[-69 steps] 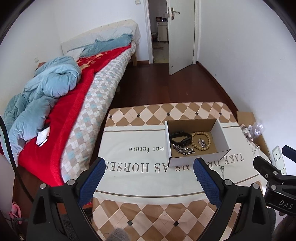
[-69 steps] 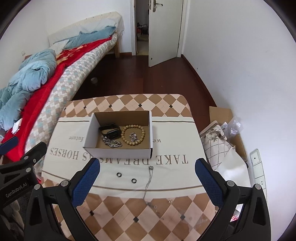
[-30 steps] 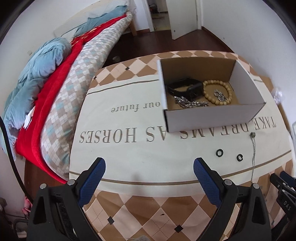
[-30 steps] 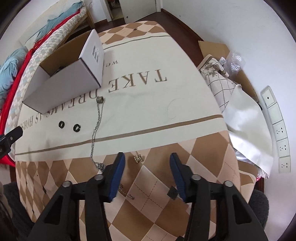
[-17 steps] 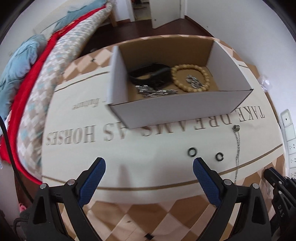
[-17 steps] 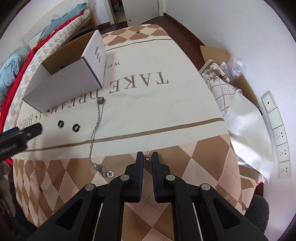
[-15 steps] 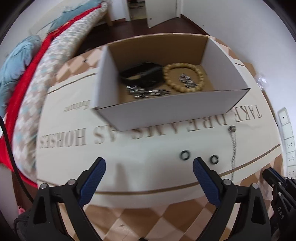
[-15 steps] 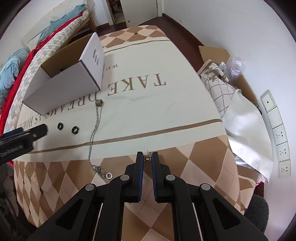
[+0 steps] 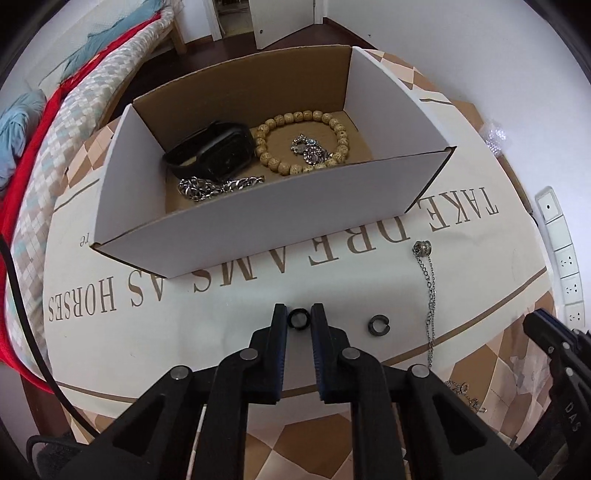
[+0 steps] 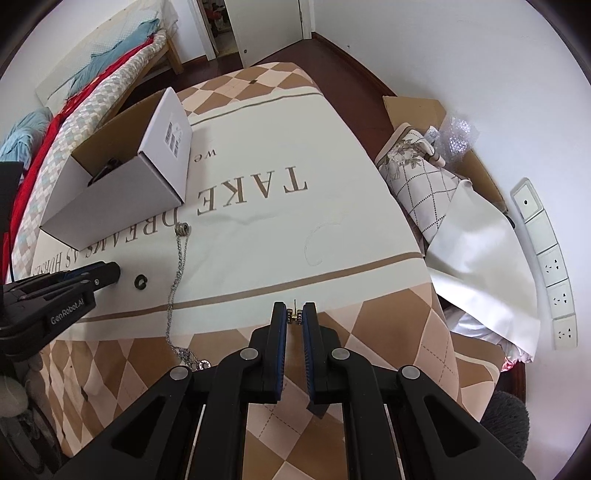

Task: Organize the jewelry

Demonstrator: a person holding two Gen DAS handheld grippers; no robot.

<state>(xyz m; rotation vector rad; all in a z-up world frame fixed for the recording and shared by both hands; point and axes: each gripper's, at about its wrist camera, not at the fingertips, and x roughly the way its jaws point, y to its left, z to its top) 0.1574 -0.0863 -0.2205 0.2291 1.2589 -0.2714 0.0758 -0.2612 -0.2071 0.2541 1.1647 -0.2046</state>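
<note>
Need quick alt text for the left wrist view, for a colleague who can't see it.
The left gripper is shut on a black ring on the tablecloth, before a cardboard box of bracelets. A second ring and chain necklace lie to its right.

I'm working in a home bedroom: a bed (image 9: 92,85) with a red blanket (image 9: 22,177) and blue duvet (image 9: 16,122) runs along the wall, beside dark wooden flooring (image 10: 332,48) and an open door (image 10: 269,26).

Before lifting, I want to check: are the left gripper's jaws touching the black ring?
Touching. In the left wrist view the left gripper has both jaws against the black ring.
</note>
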